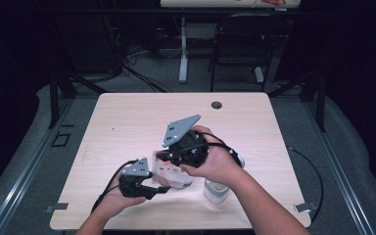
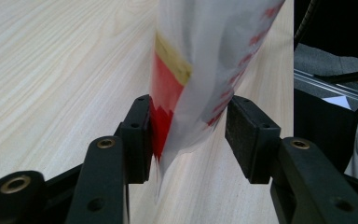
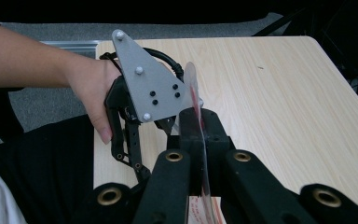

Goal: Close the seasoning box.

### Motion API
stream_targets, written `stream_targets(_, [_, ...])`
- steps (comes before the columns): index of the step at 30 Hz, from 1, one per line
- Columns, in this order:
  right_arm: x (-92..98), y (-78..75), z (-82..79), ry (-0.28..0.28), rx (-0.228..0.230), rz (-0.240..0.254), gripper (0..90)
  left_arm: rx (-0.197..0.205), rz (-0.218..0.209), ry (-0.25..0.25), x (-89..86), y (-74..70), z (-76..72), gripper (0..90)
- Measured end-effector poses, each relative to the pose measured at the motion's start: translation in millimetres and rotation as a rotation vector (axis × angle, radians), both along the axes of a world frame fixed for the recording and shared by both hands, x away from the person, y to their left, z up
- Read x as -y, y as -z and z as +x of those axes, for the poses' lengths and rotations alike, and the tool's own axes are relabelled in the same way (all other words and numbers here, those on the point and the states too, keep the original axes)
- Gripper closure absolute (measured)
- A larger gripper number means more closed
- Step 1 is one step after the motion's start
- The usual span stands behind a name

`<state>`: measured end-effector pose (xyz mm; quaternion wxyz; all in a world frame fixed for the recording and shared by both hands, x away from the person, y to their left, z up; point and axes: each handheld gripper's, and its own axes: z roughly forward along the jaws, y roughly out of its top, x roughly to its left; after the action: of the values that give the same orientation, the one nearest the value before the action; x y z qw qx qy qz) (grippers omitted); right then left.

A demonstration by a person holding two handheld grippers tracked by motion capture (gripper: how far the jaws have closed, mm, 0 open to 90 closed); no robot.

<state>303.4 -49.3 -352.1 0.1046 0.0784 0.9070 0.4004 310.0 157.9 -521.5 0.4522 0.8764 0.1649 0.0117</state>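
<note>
A clear plastic bag (image 1: 172,175) with red print hangs between my two grippers above the wooden table (image 1: 137,117). In the right gripper view my right gripper (image 3: 200,122) is shut on the bag's thin upper edge (image 3: 192,86). The right hand holds that gripper (image 1: 165,155) over the table's middle. My left gripper (image 2: 186,122) is open, with the bag's lower corner (image 2: 200,60) between its jaws. Its left pad (image 2: 140,135) lies against the red print, and a gap remains at the right pad (image 2: 242,135). From above, the left gripper (image 1: 162,189) sits near the front edge.
A white cylindrical container (image 1: 215,191) stands on the table by the right forearm. A cable grommet (image 1: 217,105) is set near the table's far edge. Beyond the table are a black chair (image 1: 240,44) and a desk leg (image 1: 183,54). The left half of the tabletop is bare wood.
</note>
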Motion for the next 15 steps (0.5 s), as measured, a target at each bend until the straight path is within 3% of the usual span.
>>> stream_targets(15, [5.6, 4.3, 0.0, -0.006, -0.015, 0.007, 90.0, -0.025, 0.018, 0.011, -0.9, -0.2, 0.1, 63.5])
